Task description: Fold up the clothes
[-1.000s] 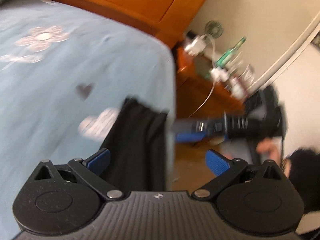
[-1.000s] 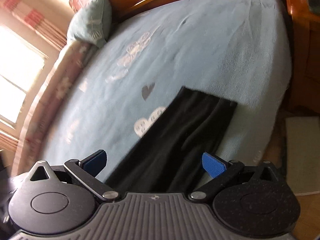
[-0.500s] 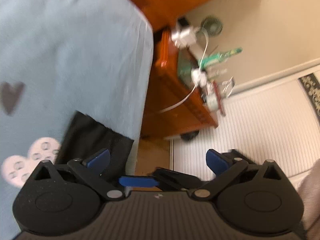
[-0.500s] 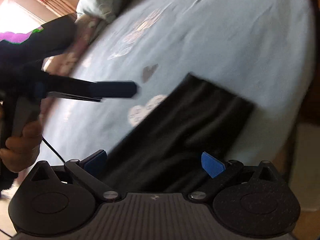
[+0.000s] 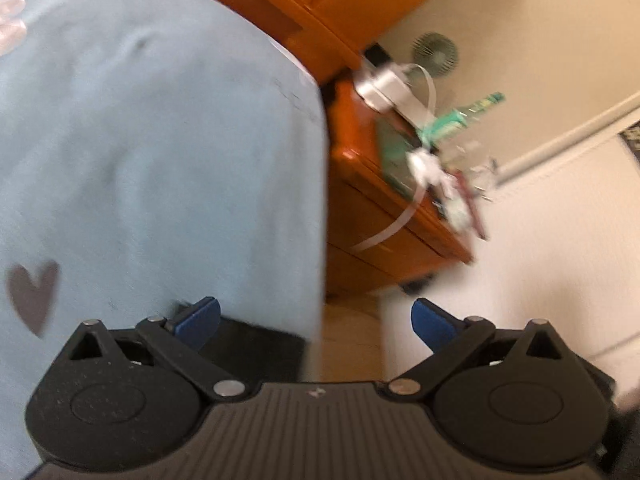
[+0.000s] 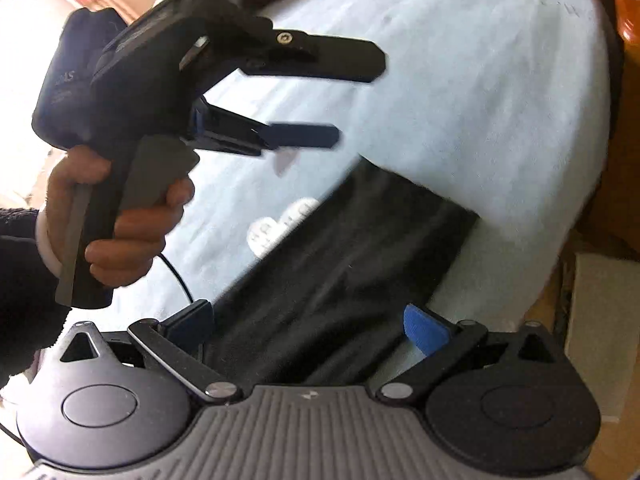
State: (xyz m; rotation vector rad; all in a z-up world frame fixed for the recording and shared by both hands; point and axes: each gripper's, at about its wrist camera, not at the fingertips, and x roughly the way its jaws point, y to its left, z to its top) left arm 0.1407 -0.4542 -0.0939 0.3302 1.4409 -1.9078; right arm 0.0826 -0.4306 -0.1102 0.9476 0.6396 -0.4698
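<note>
One bed [image 6: 500, 92] under a pale blue sheet is filling most of both views, printed with one grey heart [image 5: 32, 296] at the lower left of the left wrist frame and a white cartoon patch [image 6: 280, 224] near the middle of the right wrist frame. One black garment [image 6: 340, 280] is lying flat on the sheet, running from the centre of the right wrist frame down to its bottom edge; in the left wrist frame only its corner [image 5: 256, 352] is showing at the lower middle, near the bed's edge. One orange wooden nightstand [image 5: 380, 216] is standing beside the bed at centre right, carrying blurred clutter, a white cable and a green bottle [image 5: 452, 124]. One small fan [image 5: 435, 54] is sitting against the wall at upper right.

The left gripper [image 6: 340, 100] is hovering over the sheet at the upper left of the right wrist frame, gripped by a hand [image 6: 116, 220], its fingers spread and empty. The right gripper [image 6: 308, 326] is hanging just above the garment, fingers [image 6: 424, 332] released, grasping nothing.
</note>
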